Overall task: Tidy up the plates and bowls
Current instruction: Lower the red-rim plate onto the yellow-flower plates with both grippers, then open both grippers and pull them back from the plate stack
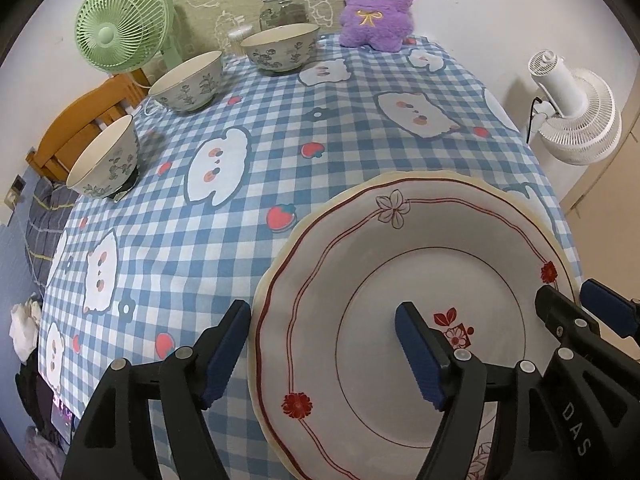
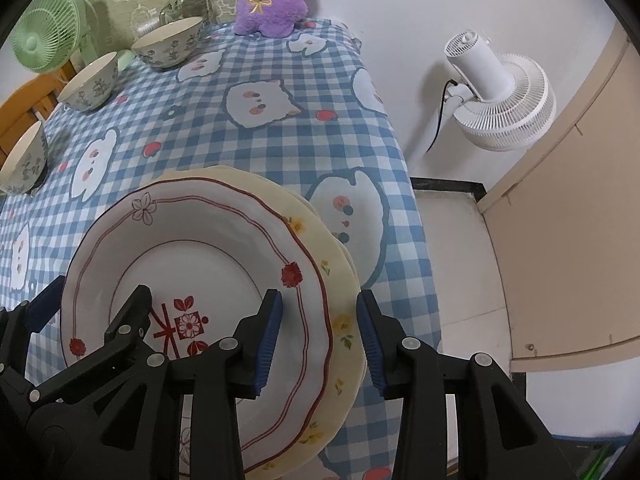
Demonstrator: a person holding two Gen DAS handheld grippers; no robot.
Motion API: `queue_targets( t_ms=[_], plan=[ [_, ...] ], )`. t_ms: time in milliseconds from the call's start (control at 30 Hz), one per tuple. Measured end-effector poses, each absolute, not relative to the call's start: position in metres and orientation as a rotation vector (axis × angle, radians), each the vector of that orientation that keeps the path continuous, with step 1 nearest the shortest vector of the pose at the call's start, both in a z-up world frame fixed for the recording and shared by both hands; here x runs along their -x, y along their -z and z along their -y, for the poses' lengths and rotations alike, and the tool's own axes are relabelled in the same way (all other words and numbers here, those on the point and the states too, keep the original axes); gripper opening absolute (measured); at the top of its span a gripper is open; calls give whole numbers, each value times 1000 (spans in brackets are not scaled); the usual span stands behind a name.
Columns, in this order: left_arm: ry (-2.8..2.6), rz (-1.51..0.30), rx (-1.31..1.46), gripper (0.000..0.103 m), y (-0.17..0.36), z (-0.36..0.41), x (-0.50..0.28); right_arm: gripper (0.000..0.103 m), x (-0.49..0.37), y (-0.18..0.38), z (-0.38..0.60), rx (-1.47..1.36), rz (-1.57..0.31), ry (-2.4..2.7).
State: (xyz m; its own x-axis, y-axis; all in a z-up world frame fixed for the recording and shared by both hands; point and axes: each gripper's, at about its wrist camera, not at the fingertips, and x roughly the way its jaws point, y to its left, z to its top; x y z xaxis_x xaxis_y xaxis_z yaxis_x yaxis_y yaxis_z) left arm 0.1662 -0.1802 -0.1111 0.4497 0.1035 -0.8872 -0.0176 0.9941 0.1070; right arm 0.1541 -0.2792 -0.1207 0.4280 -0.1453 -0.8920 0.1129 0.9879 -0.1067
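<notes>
A white plate (image 1: 400,280) (image 2: 192,264) with red trim lies on a cream plate (image 2: 340,288) with yellow flowers, near the table's front right. My left gripper (image 1: 322,356) (image 2: 88,308) stands open astride the white plate's left rim, one finger over the plate, the other over the cloth. My right gripper (image 2: 320,344) (image 1: 584,306) straddles the right rims of both plates. Its pads sit close to them but do not visibly press. Three floral bowls (image 1: 106,160) (image 1: 188,82) (image 1: 280,48) stand apart along the far left side.
The table wears a blue checked cloth (image 1: 280,152). At the back stand a purple plush (image 1: 376,4), a glass jar (image 1: 282,8) and a green fan (image 1: 120,24). A white fan (image 2: 500,92) and a beige panel (image 2: 568,220) are off the right edge. A wooden chair (image 1: 80,116) is on the left.
</notes>
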Motion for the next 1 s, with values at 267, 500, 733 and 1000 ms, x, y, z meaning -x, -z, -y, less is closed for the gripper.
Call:
queue_targets(
  t_ms=[267,500,733,1000],
  plan=[
    [-86,-1104,-71,74,99,181,-156,43,-153,108,279,26,-1089,122],
    [-59,-1126,-37,78,98,188,-147,46,-149,101,266,34,-1084,34],
    [-45,-1142,-13,80,97,189,-150,46,-145,99,266,29,-1090,11],
    [-35,-1120,26,87,73,176,-144,60,-141,75,252,0,-1067,-52]
  ],
)
